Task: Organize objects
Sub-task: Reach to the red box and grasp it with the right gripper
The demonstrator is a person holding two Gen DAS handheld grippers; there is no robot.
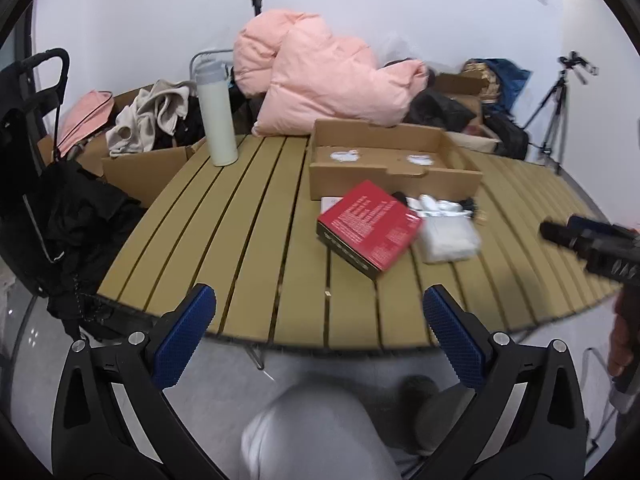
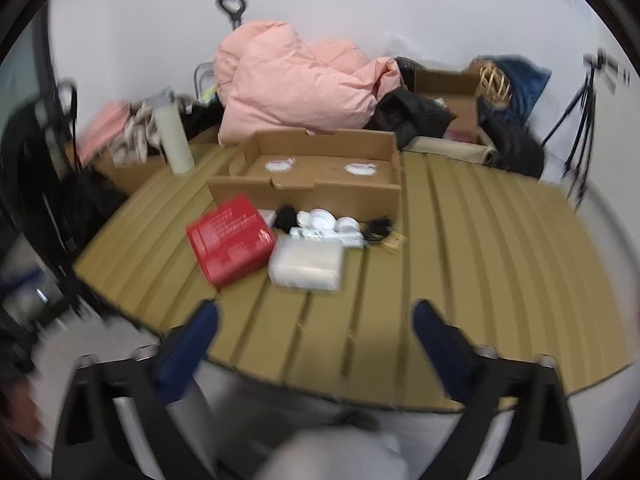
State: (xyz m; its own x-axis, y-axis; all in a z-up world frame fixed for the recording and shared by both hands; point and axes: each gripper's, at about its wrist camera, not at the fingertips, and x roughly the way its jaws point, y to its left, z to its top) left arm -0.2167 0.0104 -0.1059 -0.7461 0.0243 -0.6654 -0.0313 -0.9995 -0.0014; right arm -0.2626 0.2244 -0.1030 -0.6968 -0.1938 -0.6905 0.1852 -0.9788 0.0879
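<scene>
A red box [image 1: 368,226] [image 2: 230,238] lies on the slatted table [image 1: 256,240] [image 2: 480,264] next to a clear plastic packet [image 1: 450,238] [image 2: 306,264], small white dishes [image 2: 320,220] and a black cord [image 2: 378,226]. An open shallow cardboard tray [image 1: 384,160] [image 2: 316,172] stands behind them. My left gripper [image 1: 318,308] is open and empty at the table's near edge. My right gripper [image 2: 316,320] is open and empty, also at the near edge; it shows in the left wrist view [image 1: 576,240].
A white bottle [image 1: 216,114] [image 2: 174,142] stands at the table's far left. A pink duvet [image 1: 320,80] [image 2: 296,84], clothes, cardboard boxes [image 1: 144,168] and dark bags crowd the back. A tripod [image 1: 556,108] stands right. My grey-clad knee [image 1: 316,432] is below.
</scene>
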